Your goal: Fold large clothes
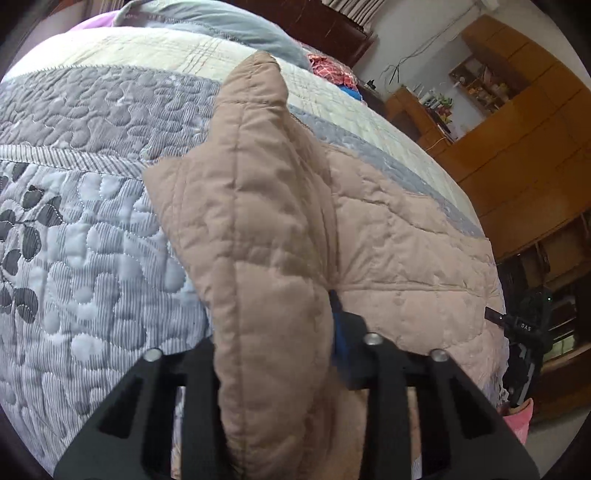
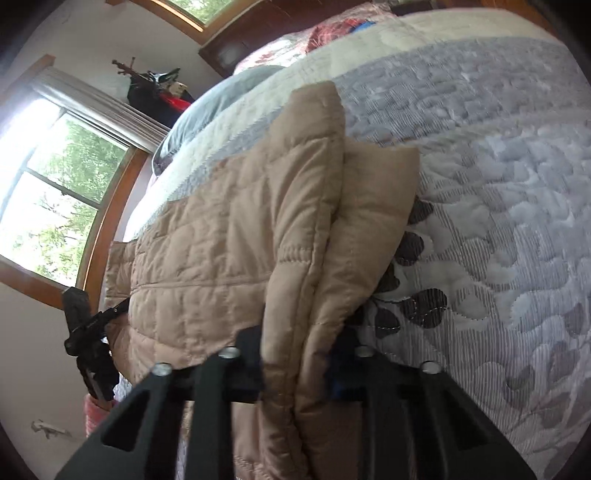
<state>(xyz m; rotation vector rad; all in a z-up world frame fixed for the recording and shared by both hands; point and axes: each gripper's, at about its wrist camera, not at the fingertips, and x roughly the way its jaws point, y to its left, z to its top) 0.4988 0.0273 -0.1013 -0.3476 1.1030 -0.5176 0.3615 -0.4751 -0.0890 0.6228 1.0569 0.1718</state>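
A tan quilted jacket (image 1: 399,243) lies spread on the bed's grey-and-cream quilt (image 1: 92,221). My left gripper (image 1: 277,354) is shut on a thick fold of the jacket that stands up between its black fingers (image 1: 354,354) and points away across the bed. In the right wrist view the same jacket (image 2: 207,258) lies to the left. My right gripper (image 2: 299,365) is shut on a doubled fold of it that rises between the fingers (image 2: 247,365). The other gripper (image 2: 85,332) shows at the jacket's far left edge.
A grey pillow (image 1: 221,22) and red patterned cloth (image 1: 328,70) lie at the head of the bed. Wooden cabinets (image 1: 517,155) stand along the right wall. A window (image 2: 55,192) is left of the bed. A pink object (image 1: 521,417) sits by the floor.
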